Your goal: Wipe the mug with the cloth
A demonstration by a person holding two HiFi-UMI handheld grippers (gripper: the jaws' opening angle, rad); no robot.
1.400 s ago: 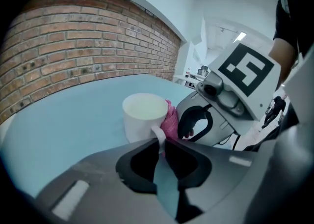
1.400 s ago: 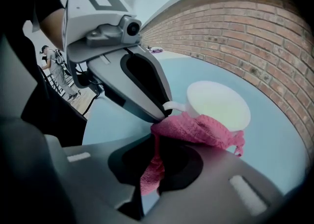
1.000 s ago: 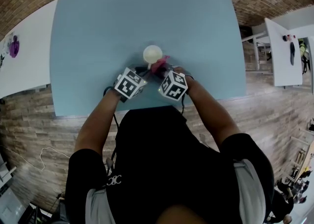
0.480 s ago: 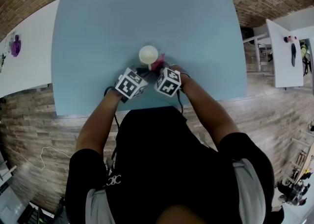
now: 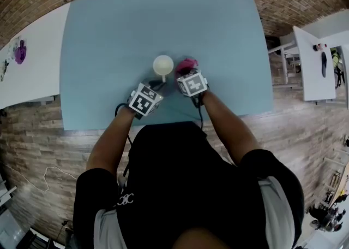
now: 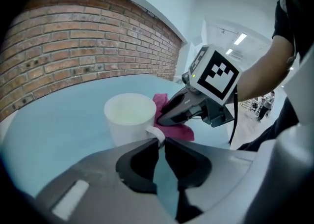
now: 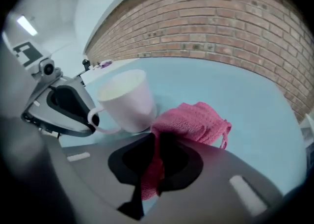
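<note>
The left gripper (image 6: 161, 142), jaws nearly together, pinches the handle (image 6: 155, 135) of the white mug (image 5: 163, 65), upright on the blue worktop (image 5: 109, 35). At the mug's 3 o'clock, the right gripper (image 7: 158, 142) is clamped on the pink cloth (image 7: 194, 122), just beside the mug.

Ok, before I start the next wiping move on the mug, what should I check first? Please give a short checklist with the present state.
1. Mug upright on the table: ok.
2. Left claw shut on the mug's handle: ok.
3. Right claw shut on the cloth: ok.
4. Loose cloth bunched ahead of the right claw: ok.
5. Cloth touching the mug wall: cannot tell; it sits close beside the mug.
</note>
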